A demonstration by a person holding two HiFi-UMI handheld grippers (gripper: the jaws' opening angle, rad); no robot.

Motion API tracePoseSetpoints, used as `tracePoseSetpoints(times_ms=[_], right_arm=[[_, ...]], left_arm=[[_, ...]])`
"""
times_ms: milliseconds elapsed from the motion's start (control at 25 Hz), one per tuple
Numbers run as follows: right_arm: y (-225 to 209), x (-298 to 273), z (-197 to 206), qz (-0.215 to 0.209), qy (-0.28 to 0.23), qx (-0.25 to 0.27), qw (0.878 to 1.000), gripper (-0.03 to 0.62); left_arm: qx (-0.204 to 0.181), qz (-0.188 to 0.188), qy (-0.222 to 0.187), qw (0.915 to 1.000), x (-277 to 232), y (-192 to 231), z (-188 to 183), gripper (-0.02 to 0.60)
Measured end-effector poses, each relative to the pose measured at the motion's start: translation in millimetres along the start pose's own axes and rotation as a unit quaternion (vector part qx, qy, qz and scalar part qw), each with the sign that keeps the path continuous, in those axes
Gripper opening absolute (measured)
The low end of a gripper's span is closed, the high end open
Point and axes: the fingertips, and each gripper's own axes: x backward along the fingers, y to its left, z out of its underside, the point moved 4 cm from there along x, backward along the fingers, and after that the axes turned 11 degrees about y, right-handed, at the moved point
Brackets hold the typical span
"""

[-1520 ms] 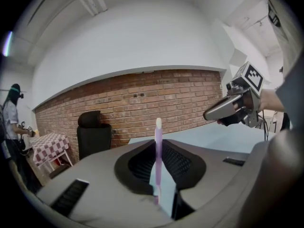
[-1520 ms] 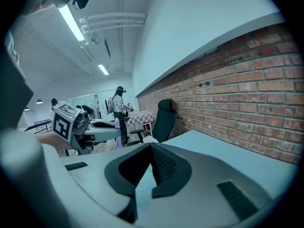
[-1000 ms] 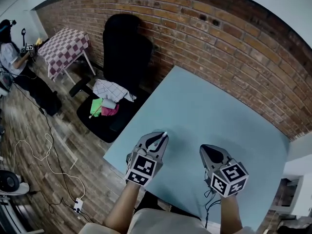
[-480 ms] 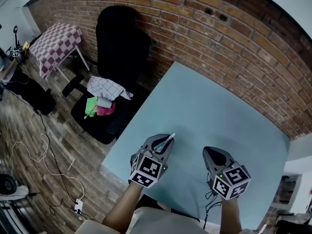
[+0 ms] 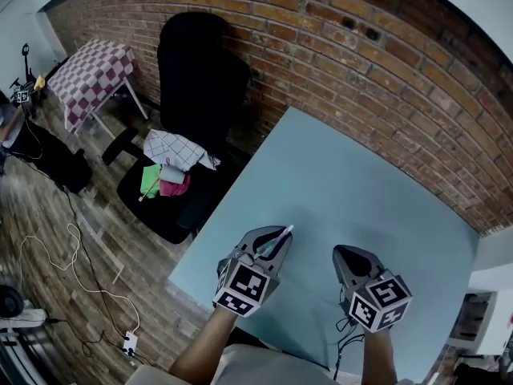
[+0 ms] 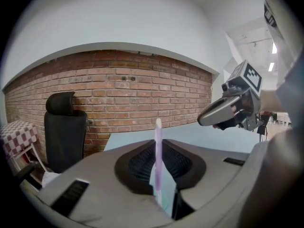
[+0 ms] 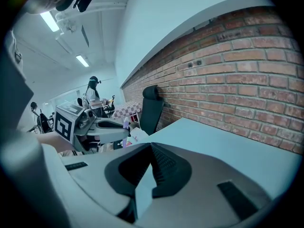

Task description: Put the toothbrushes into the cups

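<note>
The left tongs (image 6: 160,175) are pinched narrow on a toothbrush (image 6: 158,141), its pale lilac handle clamped between the dark pads and standing out past the tips, roughly along the line of the jaws. The right tongs (image 7: 151,163) are pressed together with nothing between them, held beside the left pair and a little apart from it, both low over the near part of the tabletop (image 5: 353,175). Over the last second the left tongs have crept forward and toward the right pair, so the toothbrush tip now lies further in over the blue tabletop than it did, while the right tongs have scarcely shifted. That looks like the carrying stage of the task: the toothbrush is lifted and in hand, not yet delivered. No cup shows in any view; the tabletop ahead of both tongs is bare as far as the brick wall (image 5: 385,62), so where the toothbrush is headed cannot be told from here. Off to the left of the left tongs, beyond the tabletop edge, a black office chair (image 5: 196,79) carries a checked cloth (image 5: 178,147) with green and pink items on its seat. Whether another toothbrush lies among them is too small to tell. A cup will have to come into reach before the left tongs can let go.
</note>
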Motion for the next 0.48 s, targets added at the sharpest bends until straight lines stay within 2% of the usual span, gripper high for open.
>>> tracePoseSetpoints(times_ms=[480], right_arm=[[-4.4,-5.8,4.4,-0.007,0.008,0.001,1.000,0.008]], left_arm=[[0.016,-0.017,0.034,0.9991,-14.3,6.2,31.2,0.049]])
